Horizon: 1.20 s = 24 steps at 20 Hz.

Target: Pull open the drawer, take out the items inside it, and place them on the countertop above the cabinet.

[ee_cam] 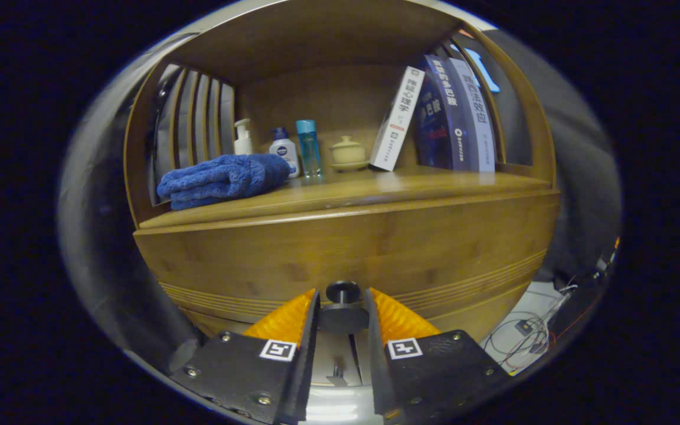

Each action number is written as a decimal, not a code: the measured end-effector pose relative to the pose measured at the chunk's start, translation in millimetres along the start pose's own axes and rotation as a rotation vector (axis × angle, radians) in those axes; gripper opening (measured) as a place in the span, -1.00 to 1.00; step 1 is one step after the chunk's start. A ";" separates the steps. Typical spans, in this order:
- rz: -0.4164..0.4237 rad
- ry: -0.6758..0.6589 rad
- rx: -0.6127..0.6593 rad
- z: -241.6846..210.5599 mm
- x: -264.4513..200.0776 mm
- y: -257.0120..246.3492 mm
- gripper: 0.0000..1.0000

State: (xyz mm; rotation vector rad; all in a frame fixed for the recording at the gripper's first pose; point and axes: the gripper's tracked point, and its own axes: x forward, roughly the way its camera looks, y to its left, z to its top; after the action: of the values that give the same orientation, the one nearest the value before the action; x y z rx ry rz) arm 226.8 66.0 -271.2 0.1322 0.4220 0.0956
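Observation:
The wooden drawer front of the cabinet stands just ahead of me, below the countertop. Its black round knob sits between my two fingers. My gripper is shut on this knob, one finger pressing on each side of its base. What lies inside the drawer is hidden behind the front.
On the countertop lie a folded blue towel at the left, two white pump bottles, a clear blue bottle, a lidded cream cup and leaning books at the right. Cables lie on the floor to the right.

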 end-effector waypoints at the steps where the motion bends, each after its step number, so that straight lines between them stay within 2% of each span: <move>1: -0.008 0.005 0.002 -1.8 -5.0 1.5 -0.17; 3: -0.029 0.018 -0.020 -4.2 -6.9 -0.1 -0.25; 4: -0.038 0.026 -0.020 -2.8 -11.6 0.8 -0.40; 6: -0.051 0.039 -0.027 -5.1 -14.4 -1.0 -0.39; 16: -0.112 0.027 -0.034 -30.6 -103.7 -3.1 -0.40; 24: -0.165 0.066 -0.038 -51.2 -150.2 -7.9 -0.39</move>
State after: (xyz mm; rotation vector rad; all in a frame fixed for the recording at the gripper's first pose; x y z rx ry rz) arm 69.8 45.7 -258.3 0.0561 0.4947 -0.0549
